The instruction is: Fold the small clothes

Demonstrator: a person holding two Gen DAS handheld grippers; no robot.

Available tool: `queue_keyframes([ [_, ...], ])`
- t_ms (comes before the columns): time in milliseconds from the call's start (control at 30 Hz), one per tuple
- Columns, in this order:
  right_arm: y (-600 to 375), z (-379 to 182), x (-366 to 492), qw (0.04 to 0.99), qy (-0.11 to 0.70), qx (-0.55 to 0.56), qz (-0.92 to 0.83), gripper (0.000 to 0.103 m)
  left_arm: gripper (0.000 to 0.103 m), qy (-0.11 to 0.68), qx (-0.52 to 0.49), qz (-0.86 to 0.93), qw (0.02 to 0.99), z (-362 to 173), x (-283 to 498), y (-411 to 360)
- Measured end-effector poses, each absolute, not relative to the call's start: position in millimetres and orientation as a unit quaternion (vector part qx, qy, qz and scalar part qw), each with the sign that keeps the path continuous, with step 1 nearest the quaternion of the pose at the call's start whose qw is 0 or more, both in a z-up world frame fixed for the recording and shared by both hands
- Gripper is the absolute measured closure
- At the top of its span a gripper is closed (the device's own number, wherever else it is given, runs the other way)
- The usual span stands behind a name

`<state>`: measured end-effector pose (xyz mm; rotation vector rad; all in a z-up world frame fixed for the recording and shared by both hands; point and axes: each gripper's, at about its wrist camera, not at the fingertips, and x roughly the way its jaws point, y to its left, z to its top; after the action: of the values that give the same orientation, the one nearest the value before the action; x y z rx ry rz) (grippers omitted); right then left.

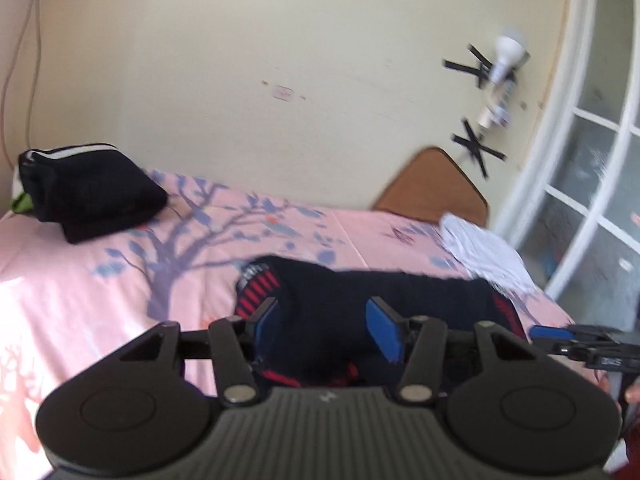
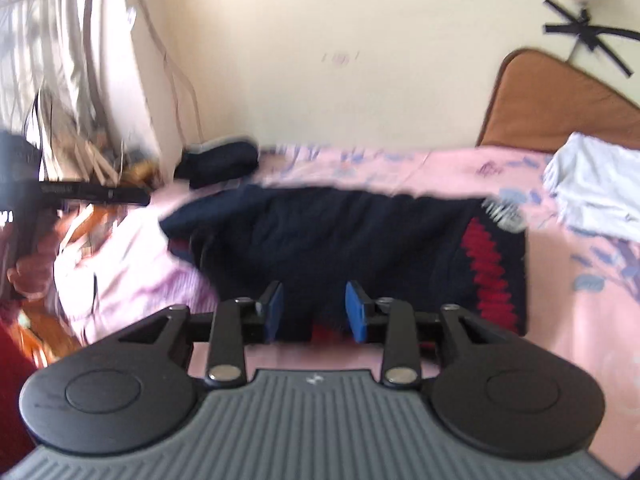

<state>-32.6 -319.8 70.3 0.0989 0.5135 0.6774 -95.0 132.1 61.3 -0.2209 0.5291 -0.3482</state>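
Observation:
A dark navy knitted garment with red zigzag bands lies spread flat across the pink tree-print bedsheet. My left gripper hovers over the garment's near edge, its blue pads apart and not pressing on the cloth. In the right wrist view the same garment stretches sideways, with its red band at the right end. My right gripper stands over its near hem, jaws apart, with the cloth seen in the gap. The right gripper's blue tip shows at the right edge of the left wrist view.
A folded black garment with a white stripe sits at the bed's far left. A crumpled white cloth lies at the far right by a brown headboard. A white-framed glass door stands to the right, and curtains hang at the left.

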Motion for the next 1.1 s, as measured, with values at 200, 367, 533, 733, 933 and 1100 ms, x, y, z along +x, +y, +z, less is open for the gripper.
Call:
queue_keyframes([
  [200,-291.2,64.7,-2.2,0.913,0.249,0.066,0.318,0.064,0.081,0.296,-0.058,-0.224,0.927,45.6,-37.6,76.0],
  [367,-245.0,39.4,59.6,0.887,0.326,0.004,0.326,0.069,0.085,0.334,0.020,-0.228,0.914,16.2,14.4,19.0],
  [533,-240.9,28.7,117.4,0.898,0.339,0.008,0.280,0.088,0.087,0.337,0.042,-0.191,0.921,0.5,49.0,4.3],
  [733,-285.4,37.5,84.5,0.906,0.315,0.052,0.279,0.078,0.083,0.330,0.029,-0.208,0.920,6.6,17.0,18.8],
  [933,-348.3,25.2,63.2,0.921,0.311,0.109,0.208,0.076,0.081,0.319,0.079,-0.192,0.925,-9.2,-15.0,27.0],
  [1100,-353.1,38.0,53.6,0.920,0.290,0.155,0.215,0.075,0.079,0.305,0.103,-0.198,0.926,3.1,-40.0,18.8],
])
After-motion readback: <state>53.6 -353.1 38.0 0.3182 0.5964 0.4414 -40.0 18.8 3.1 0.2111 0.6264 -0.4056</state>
